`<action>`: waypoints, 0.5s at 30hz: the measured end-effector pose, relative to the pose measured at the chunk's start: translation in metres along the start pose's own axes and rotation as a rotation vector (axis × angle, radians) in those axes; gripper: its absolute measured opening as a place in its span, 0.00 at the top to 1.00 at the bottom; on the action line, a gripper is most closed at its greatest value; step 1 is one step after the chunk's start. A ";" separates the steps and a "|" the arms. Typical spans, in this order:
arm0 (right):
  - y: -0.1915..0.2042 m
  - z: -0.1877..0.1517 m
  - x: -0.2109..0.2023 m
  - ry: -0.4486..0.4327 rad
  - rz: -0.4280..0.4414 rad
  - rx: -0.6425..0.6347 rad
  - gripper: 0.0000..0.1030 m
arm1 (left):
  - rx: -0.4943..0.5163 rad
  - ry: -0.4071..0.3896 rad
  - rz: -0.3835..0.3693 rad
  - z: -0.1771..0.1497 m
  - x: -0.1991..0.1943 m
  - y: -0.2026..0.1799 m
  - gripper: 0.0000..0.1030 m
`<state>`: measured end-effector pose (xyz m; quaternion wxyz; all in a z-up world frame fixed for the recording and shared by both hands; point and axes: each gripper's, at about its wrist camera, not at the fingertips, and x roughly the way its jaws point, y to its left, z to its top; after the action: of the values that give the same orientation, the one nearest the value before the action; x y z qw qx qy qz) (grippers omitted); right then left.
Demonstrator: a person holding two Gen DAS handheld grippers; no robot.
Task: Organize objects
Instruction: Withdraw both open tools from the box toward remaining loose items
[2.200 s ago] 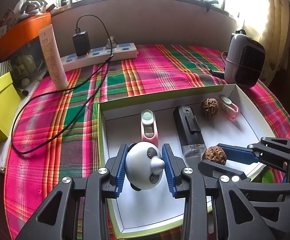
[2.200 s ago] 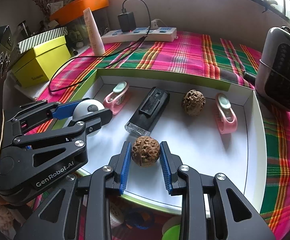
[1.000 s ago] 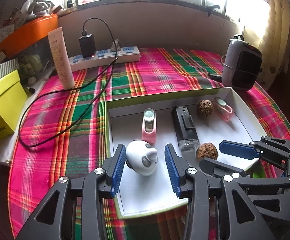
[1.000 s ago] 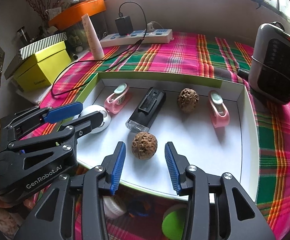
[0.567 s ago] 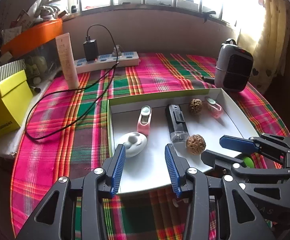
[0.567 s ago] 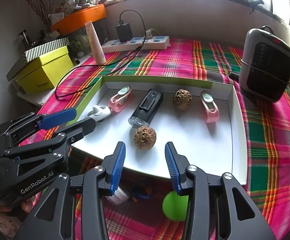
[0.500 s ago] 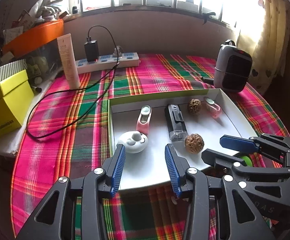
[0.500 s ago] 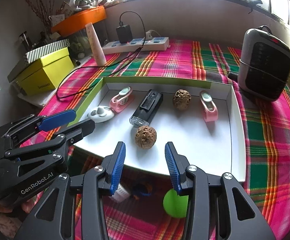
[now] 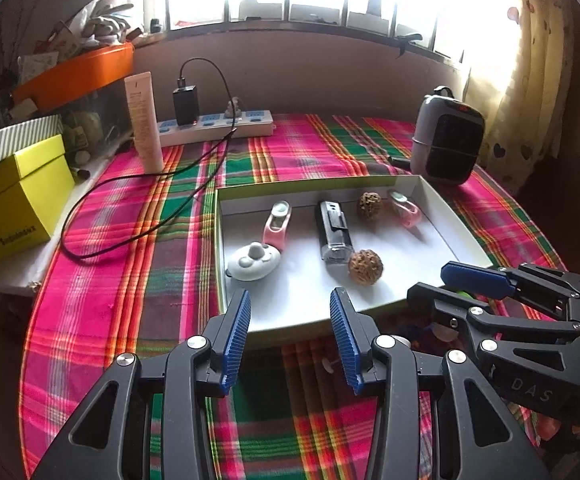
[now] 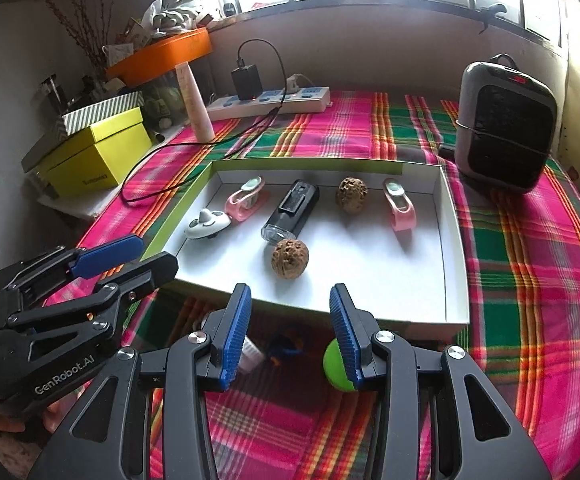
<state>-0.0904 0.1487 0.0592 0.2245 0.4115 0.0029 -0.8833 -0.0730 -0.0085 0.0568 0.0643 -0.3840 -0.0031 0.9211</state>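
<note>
1. left gripper [image 9: 290, 332] has its jaws wide apart with nothing between them, held off the near edge of the tray [image 9: 459, 224].
2. right gripper [image 10: 289, 328] likewise gapes wide with nothing in its grasp, just short of the tray's near rim; seen from the left wrist it sits at the tray's near right corner.
3. shallow white tray with green outer walls lies on the plaid tabletop [image 9: 130, 280].
4. in the tray, back row from the left: pink clip [image 9: 277, 225], black device [image 9: 333, 229] lying flat, walnut [image 9: 369, 201], second pink clip [image 9: 405, 209].
5. front row: white panda toy [image 9: 254, 262] on its side near the left wall; second walnut [image 9: 365, 267] just beside the black device's clear end, apart from it or touching, cannot tell.
6. around the tray: heater [image 9: 447, 146] just beyond the far right corner, power strip [image 9: 218, 126] with a black charger [image 9: 186, 105], its cable trailing across the cloth, upright cream tube [image 9: 145, 122], yellow box [image 9: 14, 204] at left.
7. below the tray's near edge: green ball [image 10: 335, 368], partly hidden by the right gripper's finger.
</note>
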 end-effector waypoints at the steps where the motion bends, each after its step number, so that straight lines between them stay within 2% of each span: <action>1: 0.000 -0.001 -0.001 -0.003 -0.001 0.002 0.59 | 0.000 -0.001 -0.001 -0.001 -0.002 -0.001 0.61; 15: -0.007 -0.022 -0.024 -0.040 -0.025 0.003 0.59 | -0.003 0.015 -0.041 -0.020 -0.011 -0.013 0.59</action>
<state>-0.0637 0.1687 0.0605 0.2126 0.3940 0.0022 -0.8942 -0.0492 0.0021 0.0510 0.0828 -0.3909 -0.0117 0.9166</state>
